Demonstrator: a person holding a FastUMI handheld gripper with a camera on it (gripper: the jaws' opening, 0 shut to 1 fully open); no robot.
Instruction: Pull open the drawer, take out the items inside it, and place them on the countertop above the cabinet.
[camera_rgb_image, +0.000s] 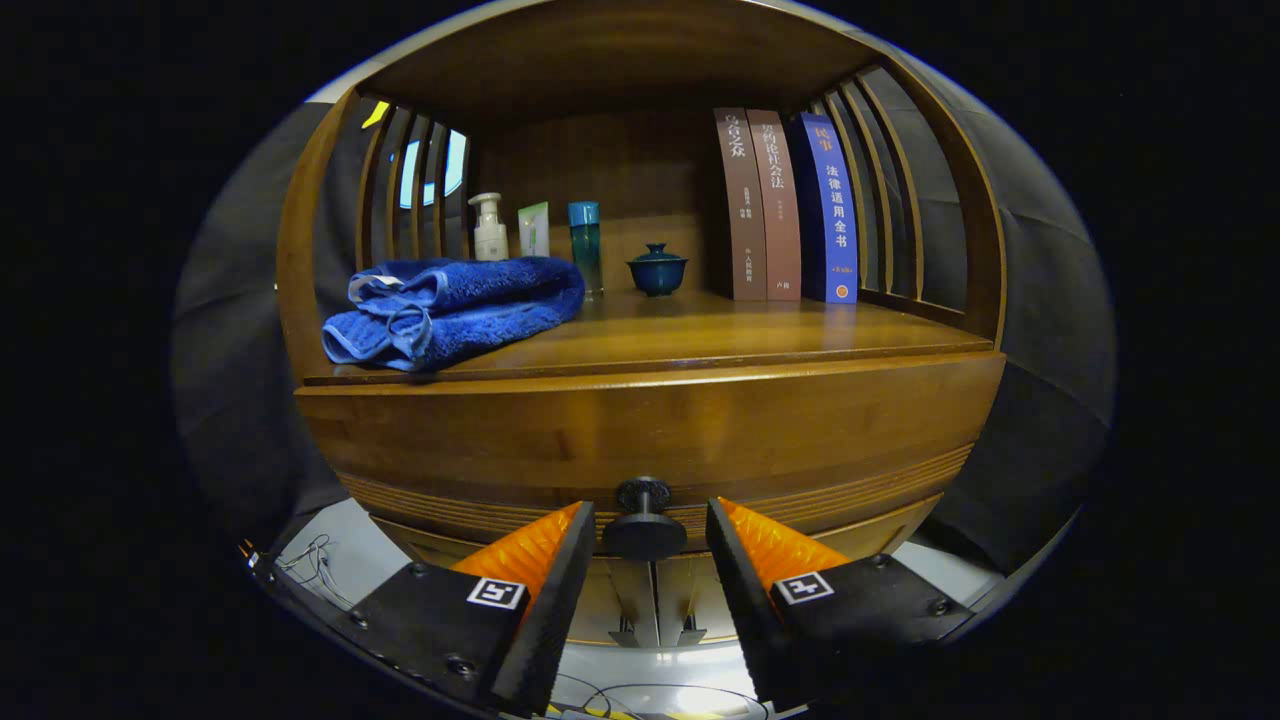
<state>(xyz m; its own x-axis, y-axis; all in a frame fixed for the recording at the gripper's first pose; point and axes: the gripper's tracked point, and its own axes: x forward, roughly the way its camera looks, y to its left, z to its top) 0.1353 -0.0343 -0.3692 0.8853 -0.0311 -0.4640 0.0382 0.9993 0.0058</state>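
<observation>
The drawer (650, 430) knob (643, 520) sits squarely between the spread fingers of the gripper (648, 535), neither touching it, its stem pointing straight back toward the camera.

The gripper (645, 540) is held level and points straight forward. Its two fingers (545, 590) stand apart, one at the left and one at the right, with a clear gap between the tips. Neither finger touches anything.
</observation>
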